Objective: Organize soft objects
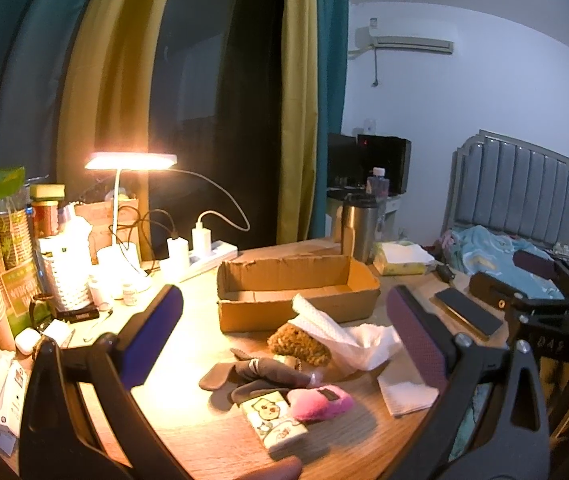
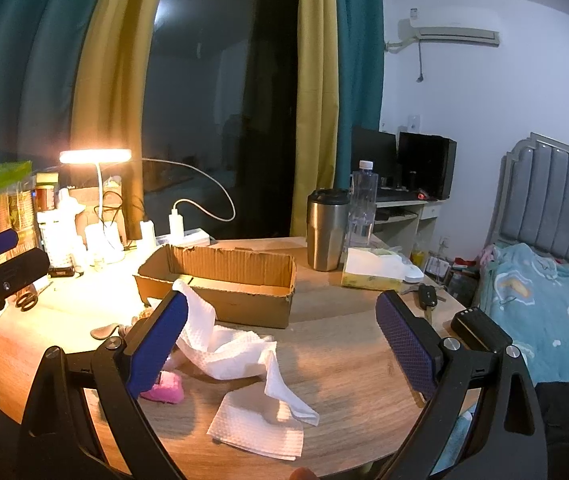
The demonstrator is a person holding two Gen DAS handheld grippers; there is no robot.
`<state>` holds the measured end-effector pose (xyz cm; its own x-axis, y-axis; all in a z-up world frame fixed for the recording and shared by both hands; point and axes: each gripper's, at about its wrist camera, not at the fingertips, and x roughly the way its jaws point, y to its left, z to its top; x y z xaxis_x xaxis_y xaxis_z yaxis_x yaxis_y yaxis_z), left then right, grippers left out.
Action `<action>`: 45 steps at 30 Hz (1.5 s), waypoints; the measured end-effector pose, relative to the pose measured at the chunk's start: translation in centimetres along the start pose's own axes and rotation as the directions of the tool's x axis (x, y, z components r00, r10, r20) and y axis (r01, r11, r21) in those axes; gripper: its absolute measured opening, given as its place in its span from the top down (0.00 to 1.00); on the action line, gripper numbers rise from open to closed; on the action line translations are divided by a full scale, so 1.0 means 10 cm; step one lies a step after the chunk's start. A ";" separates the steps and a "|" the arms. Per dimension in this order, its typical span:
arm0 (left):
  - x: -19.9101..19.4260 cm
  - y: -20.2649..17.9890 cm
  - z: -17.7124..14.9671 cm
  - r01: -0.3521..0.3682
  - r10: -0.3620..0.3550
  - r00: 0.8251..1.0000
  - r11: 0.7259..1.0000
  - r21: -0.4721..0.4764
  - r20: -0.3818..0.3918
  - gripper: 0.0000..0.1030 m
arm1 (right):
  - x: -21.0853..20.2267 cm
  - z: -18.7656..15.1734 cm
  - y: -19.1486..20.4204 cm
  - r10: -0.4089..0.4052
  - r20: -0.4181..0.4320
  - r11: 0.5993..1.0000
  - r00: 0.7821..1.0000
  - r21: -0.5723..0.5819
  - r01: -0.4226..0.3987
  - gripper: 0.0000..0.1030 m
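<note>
Both tools, left tool [image 1: 284, 320] and right tool [image 2: 282, 328], stood apart and empty above the wooden bench [image 2: 344, 360]. At 6 o'clock lay the pink plush toy [image 1: 320, 402]: light, compressible; grip mid-body. At 12 o'clock, the crumpled white paper towel [image 2: 228, 350], limp; beyond, the open cardboard box [image 2: 220, 280].

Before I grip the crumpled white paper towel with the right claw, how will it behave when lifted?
The crumpled paper towel looks floppy: it drapes in loose folds, so it will probably hang and trail. It seems very light. One end lies over the brown plush toy, so lifting may drag or uncover that.
</note>
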<state>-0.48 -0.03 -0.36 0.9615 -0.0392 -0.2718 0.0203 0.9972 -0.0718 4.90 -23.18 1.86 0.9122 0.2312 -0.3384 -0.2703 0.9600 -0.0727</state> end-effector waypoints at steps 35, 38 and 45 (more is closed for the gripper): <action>-0.05 0.03 0.06 0.013 -0.013 1.000 1.000 -0.011 0.005 0.01 | -0.02 0.05 0.04 0.004 0.004 1.000 1.000 -0.010 -0.004 0.05; -0.05 0.02 0.06 0.014 -0.014 1.000 1.000 -0.008 0.002 0.01 | -0.02 0.05 0.04 0.004 0.004 1.000 1.000 -0.008 -0.004 0.05; -0.05 0.02 0.06 0.014 -0.014 1.000 1.000 -0.007 0.002 0.01 | -0.02 0.06 0.05 0.005 0.003 1.000 1.000 -0.010 -0.005 0.05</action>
<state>-0.77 0.21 0.29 0.9616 -0.0531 -0.2692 0.0319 0.9961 -0.0826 4.79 -22.67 2.43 0.9119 0.2366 -0.3355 -0.2778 0.9573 -0.0800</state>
